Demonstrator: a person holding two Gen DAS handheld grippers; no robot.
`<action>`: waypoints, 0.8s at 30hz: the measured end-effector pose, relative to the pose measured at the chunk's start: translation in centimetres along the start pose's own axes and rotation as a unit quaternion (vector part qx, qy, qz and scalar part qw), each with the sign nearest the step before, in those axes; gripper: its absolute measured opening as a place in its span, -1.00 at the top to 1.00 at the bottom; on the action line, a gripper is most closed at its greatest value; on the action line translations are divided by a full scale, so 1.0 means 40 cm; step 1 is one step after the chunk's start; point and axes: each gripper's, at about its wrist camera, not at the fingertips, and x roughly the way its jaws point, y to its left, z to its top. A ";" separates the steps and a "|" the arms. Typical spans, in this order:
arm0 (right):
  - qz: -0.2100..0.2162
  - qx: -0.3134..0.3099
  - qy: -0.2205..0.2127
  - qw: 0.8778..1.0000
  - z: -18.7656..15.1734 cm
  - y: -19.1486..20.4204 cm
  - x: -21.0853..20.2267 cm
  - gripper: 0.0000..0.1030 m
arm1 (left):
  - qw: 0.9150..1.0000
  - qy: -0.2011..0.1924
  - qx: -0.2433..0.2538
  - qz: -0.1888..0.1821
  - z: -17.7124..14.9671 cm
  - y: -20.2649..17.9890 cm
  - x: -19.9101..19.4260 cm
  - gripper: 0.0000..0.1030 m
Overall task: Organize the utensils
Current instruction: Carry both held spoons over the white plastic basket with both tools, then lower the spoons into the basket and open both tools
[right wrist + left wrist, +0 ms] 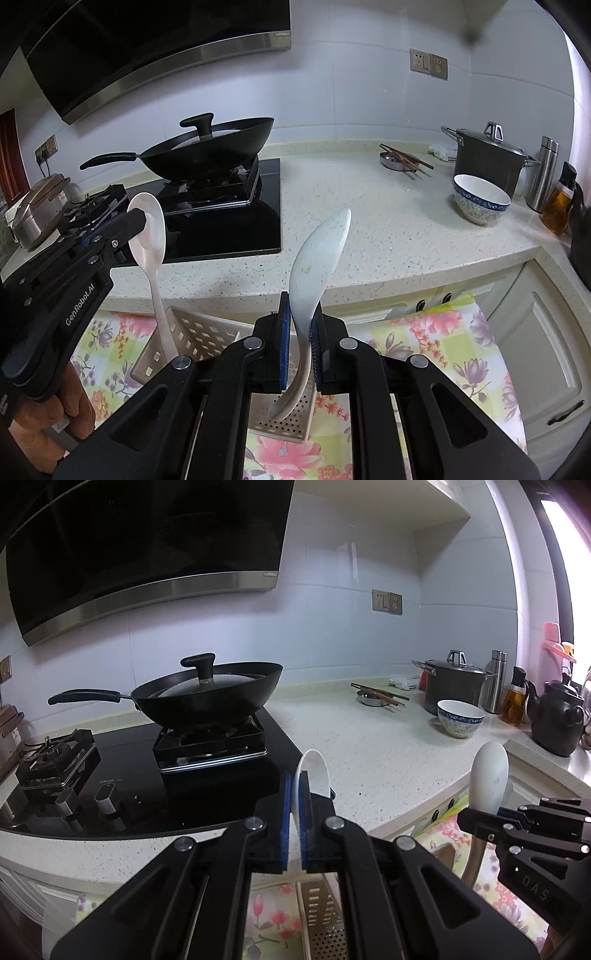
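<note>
We lose the white spoon's (pixel 312 775) handle behind the left gripper (pixel 294 805) (its blue pads cover it).

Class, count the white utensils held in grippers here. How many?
2: a white spoon in the left gripper; a rice paddle in the right gripper.

Two white utensils: one spoon (pixel 149 229) and one rice paddle (pixel 317 258). One perforated basket (pixel 199 336), one wok (pixel 210 151), one stockpot (pixel 487 158), one bowl (pixel 480 201), one pair of chopsticks (pixel 406 157).
</note>
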 end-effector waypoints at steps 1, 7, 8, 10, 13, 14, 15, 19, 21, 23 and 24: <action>-0.001 0.001 0.000 1.000 -0.001 -0.001 0.003 0.76 | 1.000 0.000 0.001 0.000 -0.005 -0.002 0.001 0.92; 0.000 0.006 0.006 1.000 -0.008 -0.006 0.019 0.76 | 1.000 0.005 0.008 -0.006 -0.028 -0.017 0.003 0.92; 0.000 0.006 0.006 1.000 -0.008 -0.006 0.021 0.76 | 1.000 0.006 0.011 -0.007 -0.033 -0.020 0.004 0.92; 0.001 0.006 0.008 1.000 -0.011 -0.006 0.024 0.76 | 1.000 0.009 0.013 -0.008 -0.040 -0.024 0.006 0.92; 0.001 0.003 0.012 1.000 -0.015 -0.003 0.027 0.76 | 1.000 0.013 0.016 -0.009 -0.048 -0.028 0.008 0.92; -0.001 0.003 0.013 1.000 -0.016 -0.003 0.027 0.76 | 1.000 0.014 0.016 -0.010 -0.050 -0.029 0.007 0.91; -0.001 0.004 0.013 1.000 -0.016 -0.003 0.028 0.76 | 1.000 0.016 0.016 -0.011 -0.053 -0.030 0.007 0.91; -0.002 0.005 0.013 1.000 -0.018 -0.004 0.027 0.70 | 0.999 0.025 0.013 -0.015 -0.059 -0.028 0.009 0.88; 0.000 0.005 0.014 1.000 -0.021 -0.005 0.026 0.55 | 0.999 0.029 0.012 -0.019 -0.064 -0.027 0.007 0.83; 0.004 0.000 0.008 1.000 -0.022 -0.001 0.023 0.22 | 0.999 0.031 0.010 -0.021 -0.066 -0.024 0.005 0.81; 0.000 -0.002 0.006 1.000 -0.023 0.000 0.021 0.22 | 0.999 0.032 0.009 -0.022 -0.067 -0.023 0.004 0.80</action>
